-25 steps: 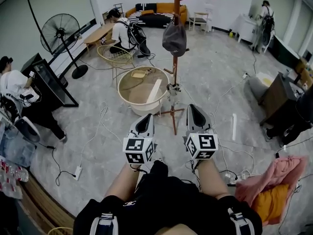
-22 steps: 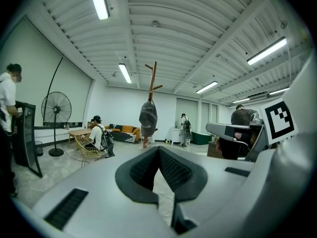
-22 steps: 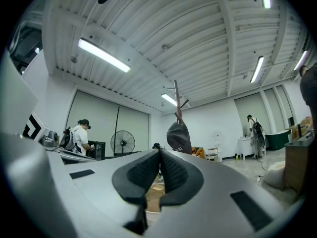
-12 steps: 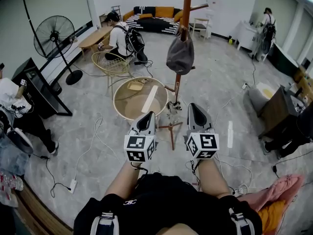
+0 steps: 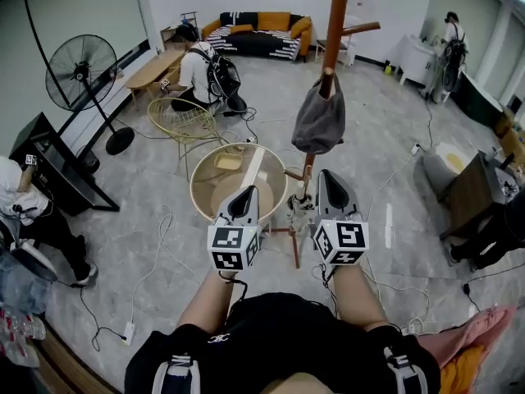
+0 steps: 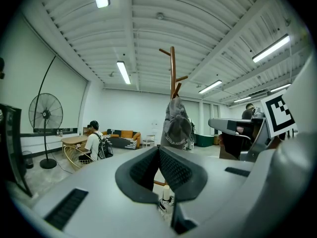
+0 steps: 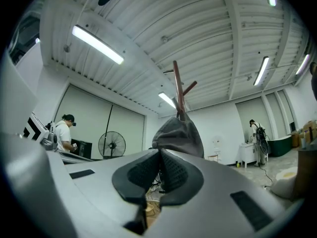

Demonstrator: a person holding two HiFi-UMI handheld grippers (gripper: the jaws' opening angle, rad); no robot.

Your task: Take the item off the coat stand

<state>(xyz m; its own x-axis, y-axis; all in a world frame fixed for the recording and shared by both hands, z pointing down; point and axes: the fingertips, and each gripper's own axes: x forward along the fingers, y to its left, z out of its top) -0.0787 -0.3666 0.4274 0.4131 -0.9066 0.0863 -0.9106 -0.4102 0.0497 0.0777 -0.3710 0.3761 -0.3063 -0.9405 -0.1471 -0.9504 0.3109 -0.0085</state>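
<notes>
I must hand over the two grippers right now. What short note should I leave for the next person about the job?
Left gripper: shut, empty, low in front of the body.
Right gripper: shut, empty, beside the left one.
Cap: hangs on the coat stand, ahead of both grippers.
Done: nothing; the cap is untouched.
To do: open a gripper, reach up, grip the cap, lift it off the coat stand.

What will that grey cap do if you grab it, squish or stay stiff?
Probably squish: the grey cap sags in soft folds from its peg. Likely light, since one thin peg carries it. It may swing when nudged, hanging free.
</notes>
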